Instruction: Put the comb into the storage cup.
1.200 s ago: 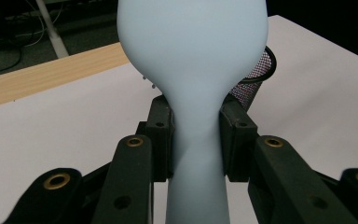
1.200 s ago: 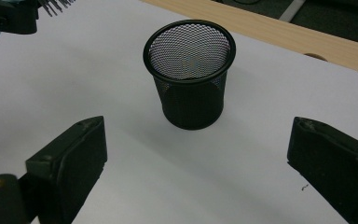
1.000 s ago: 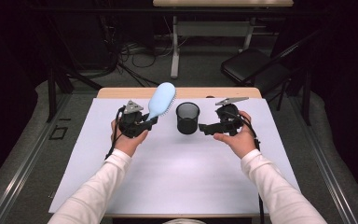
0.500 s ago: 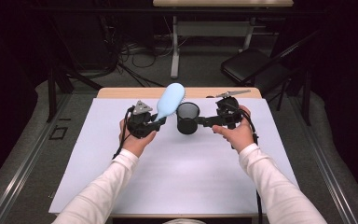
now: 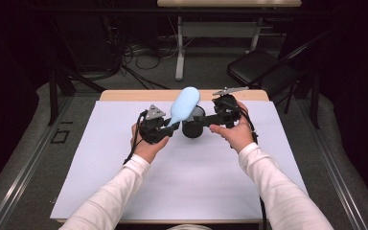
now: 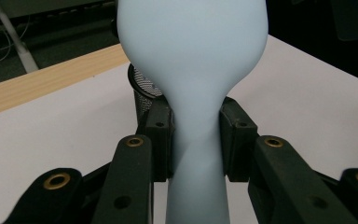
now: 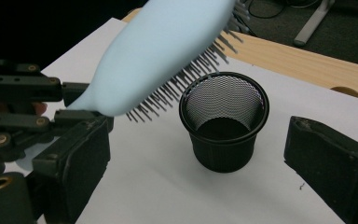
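- Between your left gripper's (image 5: 168, 127) jaws: light-blue hairbrush (image 5: 185, 104), clamped at the handle neck, head tilted up over the black mesh cup (image 5: 193, 128).
- Changed in the last second: you carried the brush from beside the cup to above its rim, and the right gripper (image 5: 210, 122) closed in on the cup, jaws spread, pads not touching it.
- Meaning: probably ready to lower the brush in.
- Count: one brush, one cup, two grippers, on one white sheet (image 5: 182, 187).
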